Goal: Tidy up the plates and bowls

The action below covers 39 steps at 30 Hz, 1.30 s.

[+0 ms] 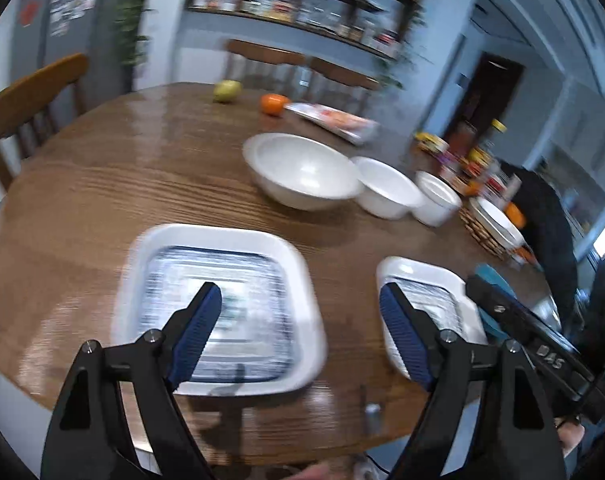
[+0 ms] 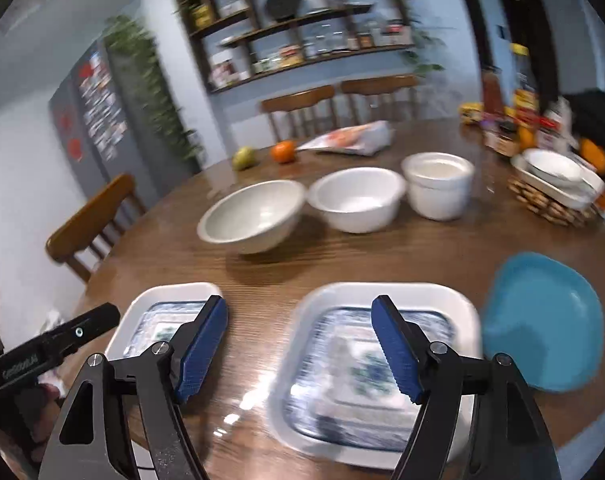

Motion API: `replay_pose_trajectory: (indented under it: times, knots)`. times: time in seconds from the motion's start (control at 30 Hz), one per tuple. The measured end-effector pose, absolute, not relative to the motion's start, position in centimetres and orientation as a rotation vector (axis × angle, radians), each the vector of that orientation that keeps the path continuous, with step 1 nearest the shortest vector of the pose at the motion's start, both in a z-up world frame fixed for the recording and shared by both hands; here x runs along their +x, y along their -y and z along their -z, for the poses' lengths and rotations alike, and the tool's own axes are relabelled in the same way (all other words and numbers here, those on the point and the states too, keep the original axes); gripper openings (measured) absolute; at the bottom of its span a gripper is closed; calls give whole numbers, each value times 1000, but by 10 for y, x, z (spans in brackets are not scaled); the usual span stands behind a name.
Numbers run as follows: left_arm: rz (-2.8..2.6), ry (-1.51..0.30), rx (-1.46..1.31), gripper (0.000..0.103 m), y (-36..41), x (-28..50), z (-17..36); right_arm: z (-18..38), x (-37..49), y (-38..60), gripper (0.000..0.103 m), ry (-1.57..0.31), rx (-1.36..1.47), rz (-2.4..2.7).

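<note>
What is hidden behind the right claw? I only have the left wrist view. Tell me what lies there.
Observer: A blue plate lies flat on the table, to the right of the right-hand patterned plate.
Operator: Report whether anything is on it.
Observer: Nothing; its surface is bare.
Operator: Give me the right claw's state.
Observer: The right claw is open with nothing between its fingers, and it points at that patterned plate.
</note>
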<state>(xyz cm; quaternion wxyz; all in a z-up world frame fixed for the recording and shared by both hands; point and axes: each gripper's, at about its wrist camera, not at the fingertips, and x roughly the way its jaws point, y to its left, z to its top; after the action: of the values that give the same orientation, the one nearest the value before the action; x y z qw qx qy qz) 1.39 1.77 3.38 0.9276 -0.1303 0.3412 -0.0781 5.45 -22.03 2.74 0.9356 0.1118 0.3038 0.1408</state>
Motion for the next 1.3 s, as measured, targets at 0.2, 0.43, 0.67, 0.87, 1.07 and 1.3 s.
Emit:
replay_pose_trajectory:
  times: [0.2, 0.43, 0.67, 0.87, 1.07, 1.3]
  knots:
    - [316, -786, -221, 79, 36, 31, -17, -3, 52, 259, 75, -677, 292, -230]
    - [296, -818, -168, 71, 56, 38, -2, 14, 48, 286, 75, -695, 350, -194]
    - [284, -890, -157, 53, 65, 51, 15, 21, 47, 284, 62, -700, 357, -248]
    - [287, -911, -155, 40, 67, 55, 21, 26, 57, 281, 47, -716, 315, -206]
    - [300, -919, -141, 32, 69, 53, 20, 29, 65, 272, 47, -729, 278, -207]
    - [291, -922, -142, 31, 63, 42, 18, 27, 67, 263, 47, -732, 247, -222]
